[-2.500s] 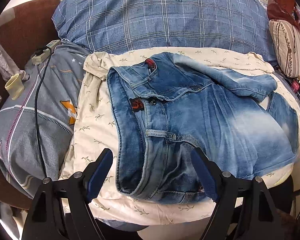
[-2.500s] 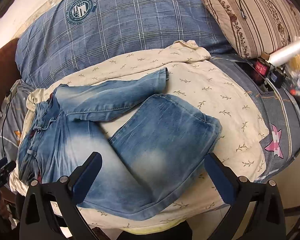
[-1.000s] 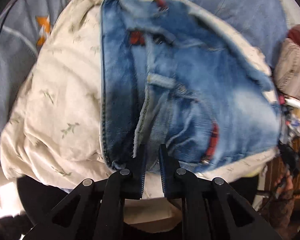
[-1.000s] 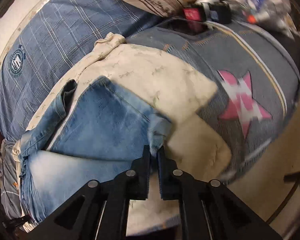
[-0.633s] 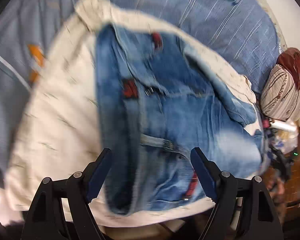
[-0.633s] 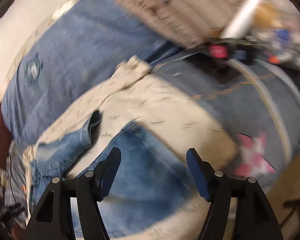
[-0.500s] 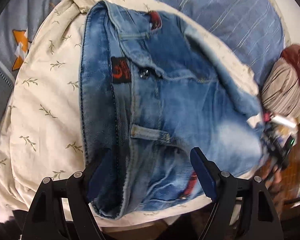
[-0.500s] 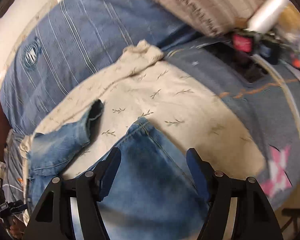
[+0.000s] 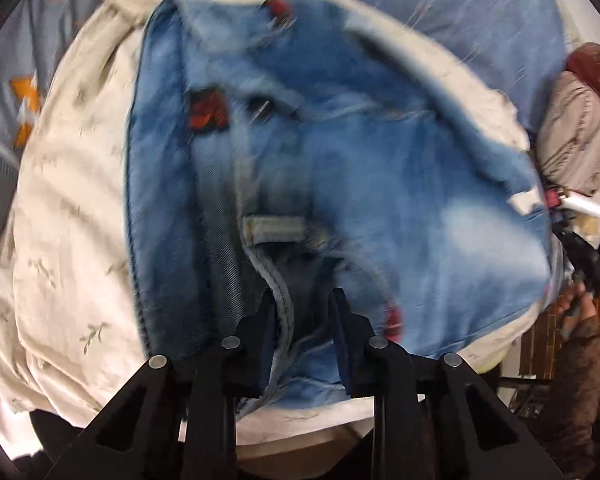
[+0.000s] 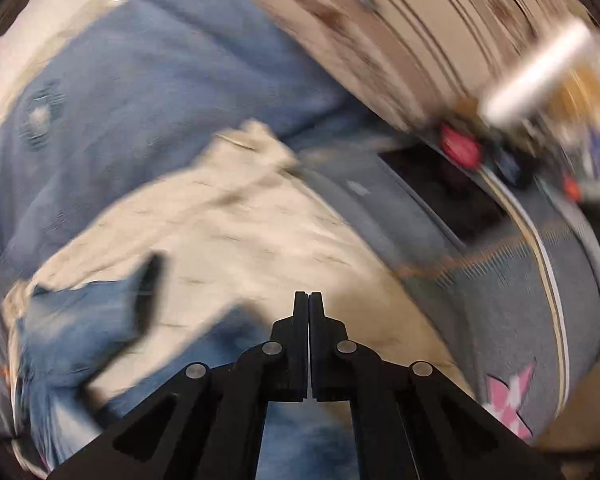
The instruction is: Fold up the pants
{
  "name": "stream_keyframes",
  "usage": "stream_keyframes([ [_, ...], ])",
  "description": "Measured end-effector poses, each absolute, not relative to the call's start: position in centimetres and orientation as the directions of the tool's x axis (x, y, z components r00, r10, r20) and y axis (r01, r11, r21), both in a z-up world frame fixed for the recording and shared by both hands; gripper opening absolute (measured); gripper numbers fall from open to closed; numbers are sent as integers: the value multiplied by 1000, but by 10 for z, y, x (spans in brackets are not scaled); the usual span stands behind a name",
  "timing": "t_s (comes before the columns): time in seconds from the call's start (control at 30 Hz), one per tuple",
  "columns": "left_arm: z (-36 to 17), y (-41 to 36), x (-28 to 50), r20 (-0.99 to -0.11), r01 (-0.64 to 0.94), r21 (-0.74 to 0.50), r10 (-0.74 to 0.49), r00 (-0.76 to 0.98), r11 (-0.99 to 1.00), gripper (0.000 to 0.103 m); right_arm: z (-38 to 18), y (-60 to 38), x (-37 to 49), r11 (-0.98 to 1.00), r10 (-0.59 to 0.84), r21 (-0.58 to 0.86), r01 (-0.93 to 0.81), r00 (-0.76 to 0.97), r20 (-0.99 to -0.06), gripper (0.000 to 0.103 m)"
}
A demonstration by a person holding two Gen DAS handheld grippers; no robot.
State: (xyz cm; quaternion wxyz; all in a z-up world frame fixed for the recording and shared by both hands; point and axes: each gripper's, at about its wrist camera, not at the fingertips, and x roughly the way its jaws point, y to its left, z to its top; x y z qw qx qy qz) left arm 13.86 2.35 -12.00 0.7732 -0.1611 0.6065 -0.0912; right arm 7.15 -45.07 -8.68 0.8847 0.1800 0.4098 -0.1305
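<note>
A: On the bed, over a cream leaf-print cloth [image 9: 72, 184], the jeans [image 9: 380, 168] lie front up. Waistband [image 9: 168, 184] toward the left in the left wrist view, legs running off right. Blurred frame.

B: Left hand-held gripper [image 9: 302, 312]?

A: Jaws closing, partly open. A seamed denim edge near the fly sits between them; contact with the pads unclear, so not calling it a grip yet.

B: Right hand-held gripper [image 10: 308, 300]?

A: Jaws pressed together, tips bare against the cream cloth. Denim of a leg [image 10: 100, 320] lies below and to the left. Cannot tell whether any is pinched lower down; looks empty.

B: Handling?

A: My read: denim is soft but heavy, thick at seams, not slippery, nothing fragile. It should hold a crease and drag the loose cloth beneath if pulled flat. Best holds are the waistband, stiff with doubled layers, and the leg hems. Pinching a single layer mid-panel would likely just peel one side up.
</note>
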Motion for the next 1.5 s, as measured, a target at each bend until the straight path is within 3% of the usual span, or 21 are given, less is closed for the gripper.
stream_keyframes([
  [0.1, -125, 34, 132, -884, -66, -420, -392, 255, 905, 24, -105, -457, 70, 858, 157, 417, 300, 620, -769, 14],
  [0.13, -126, 36, 133, -881, -66, -425, -395, 259, 903, 24, -106, -453, 71, 864, 162, 412, 290, 615, -772, 34],
  [0.17, -125, 37, 133, -877, -66, -433, -403, 262, 899, 24, -105, -448, 73, 881, 135, 377, 284, 615, -777, 48],
  [0.2, -126, 37, 136, -873, -66, -441, -411, 261, 895, 24, -103, -446, 72, 892, 117, 356, 279, 619, -777, 70],
  [0.23, -125, 37, 136, -869, -67, -450, -419, 263, 891, 24, -100, -442, 75, 902, 102, 337, 269, 627, -772, 73],
  [0.33, -119, 36, 135, -852, -45, -467, -436, 289, 883, 30, -93, -436, 85, 904, 115, 356, 238, 666, -737, 74],
  [0.47, -113, 33, 129, -829, -12, -495, -468, 306, 869, 51, -110, -422, 108, 936, 136, 288, 200, 552, -823, 76],
  [0.5, -112, 33, 127, -826, -6, -497, -471, 309, 868, 51, -112, -416, 109, 946, 150, 279, 166, 538, -830, 65],
  [0.53, -110, 31, 125, -830, 4, -484, -461, 314, 875, 47, -108, -409, 102, 954, 161, 272, 125, 551, -819, 33],
  [0.57, -106, 27, 123, -838, 14, -461, -440, 323, 887, 32, -105, -403, 99, 966, 139, 237, 105, 563, -815, 15],
  [0.63, -94, 24, 118, -839, 44, -436, -424, 340, 899, 19, -86, -391, 88, 984, 80, 160, 80, 601, -795, 2],
  [0.77, -98, 13, 118, -889, 43, -314, -310, 337, 948, 19, -55, -407, 69, 978, -29, 123, 169, 693, -720, 2],
  [0.83, -119, 10, 122, -927, 13, -257, -251, 278, 966, 19, -74, -421, 75, 964, -75, 107, 241, 640, -765, 0],
  [0.87, -129, 13, 122, -938, -5, -249, -240, 249, 969, 19, -90, -426, 80, 956, -152, 32, 292, 584, -797, 0],
  [0.93, -129, 27, 119, -920, -37, -319, -300, 253, 947, 18, -118, -441, 83, 935, -148, 42, 351, 498, -854, 0],
  [1.1, -77, 67, 116, -855, -30, -365, -322, 406, 930, 19, -86, -441, 59, 914, -50, 219, 340, 632, -773, 9],
  [1.17, -58, 82, 132, -842, -66, -361, -295, 451, 930, 32, -72, -423, 67, 918, 30, 282, 278, 660, -751, 32],
  [1.2, -52, 88, 143, -834, -88, -372, -291, 470, 924, 38, -68, -412, 74, 912, 90, 329, 243, 666, -740, 61],
  [1.23, -49, 92, 157, -823, -95, -393, -303, 480, 915, 54, -66, -401, 84, 902, 149, 378, 208, 673, -725, 77],
  [1.27, -50, 96, 175, -816, -94, -416, -325, 479, 904, 66, -65, -390, 92, 892, 189, 413, 184, 679, -709, 78],
  [1.5, -104, 109, 267, -790, -245, -575, -453, 413, 780, 65, -95, -332, 166, 862, 290, 478, 166, 613, -735, 77],
])
